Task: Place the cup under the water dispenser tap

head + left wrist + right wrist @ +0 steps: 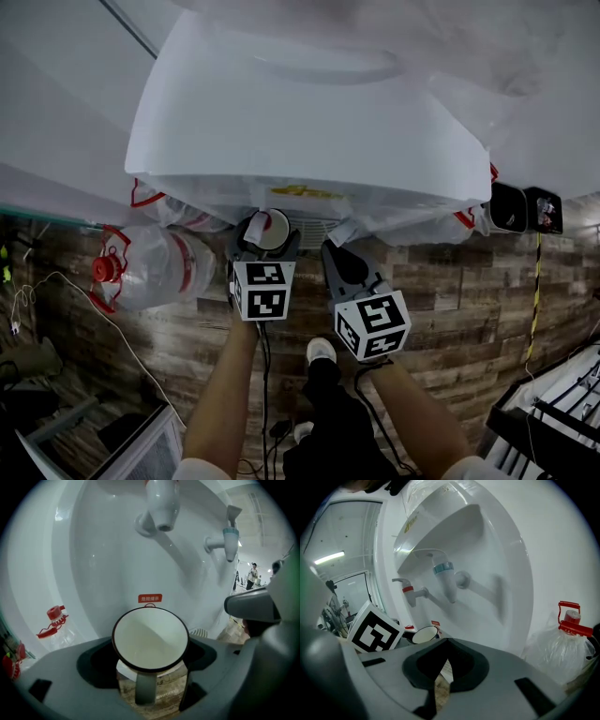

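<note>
Above a wood-plank floor [450, 281], the left gripper [266, 242] has its jaws clamped on the cup [150, 641]. The cup sits mouth up, below and slightly short of the red tap [161, 506] on the water dispenser [309, 122]. The right gripper [443, 670], farther from that tap, has its jaws together and empty.

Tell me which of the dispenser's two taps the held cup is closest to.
The red-handled tap: it hangs almost directly above the open mouth of the cup. The blue-handled tap sits off to one side, farther from the cup.
</note>
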The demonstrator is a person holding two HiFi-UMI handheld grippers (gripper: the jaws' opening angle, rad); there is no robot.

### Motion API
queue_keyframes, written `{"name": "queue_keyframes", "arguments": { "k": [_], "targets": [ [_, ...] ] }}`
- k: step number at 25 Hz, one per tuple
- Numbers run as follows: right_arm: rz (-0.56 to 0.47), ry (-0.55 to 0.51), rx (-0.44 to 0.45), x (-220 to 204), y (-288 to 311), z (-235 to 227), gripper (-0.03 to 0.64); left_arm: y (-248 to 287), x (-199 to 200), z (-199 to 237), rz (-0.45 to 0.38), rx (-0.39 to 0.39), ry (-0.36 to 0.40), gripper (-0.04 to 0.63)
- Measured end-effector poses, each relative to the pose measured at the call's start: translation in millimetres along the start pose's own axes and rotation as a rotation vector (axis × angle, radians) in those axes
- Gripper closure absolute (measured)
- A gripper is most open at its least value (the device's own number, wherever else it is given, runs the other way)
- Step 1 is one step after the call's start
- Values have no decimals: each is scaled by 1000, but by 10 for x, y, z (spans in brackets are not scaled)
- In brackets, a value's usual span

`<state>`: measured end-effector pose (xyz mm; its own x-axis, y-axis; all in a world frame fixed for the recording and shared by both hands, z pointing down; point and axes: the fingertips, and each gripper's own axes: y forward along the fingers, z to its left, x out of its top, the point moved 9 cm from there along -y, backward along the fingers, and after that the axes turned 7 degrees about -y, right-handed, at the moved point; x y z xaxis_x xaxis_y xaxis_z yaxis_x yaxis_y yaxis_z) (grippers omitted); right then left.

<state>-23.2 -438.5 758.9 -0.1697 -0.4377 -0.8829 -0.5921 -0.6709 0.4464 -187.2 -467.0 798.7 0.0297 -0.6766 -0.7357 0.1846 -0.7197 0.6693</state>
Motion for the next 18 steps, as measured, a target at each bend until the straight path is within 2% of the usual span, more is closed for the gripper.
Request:
{"name": "queue_keyframes", "arguments": {
  "k": [5,9,14,18],
  "targets": [
    [4,1,5,-5,6,44,597,-4,-18,4,-37,-17,14,167],
    [4,39,17,-55,-11,86,597,-7,-18,7,-48,-1,20,167],
    [14,44,21,-135,-94,112,597,-55,-16,-5,-94,23,14,164],
    [20,50,15,-175,-164,95,597,-69,-5,-15,-99,22,15,160]
  ]
}}
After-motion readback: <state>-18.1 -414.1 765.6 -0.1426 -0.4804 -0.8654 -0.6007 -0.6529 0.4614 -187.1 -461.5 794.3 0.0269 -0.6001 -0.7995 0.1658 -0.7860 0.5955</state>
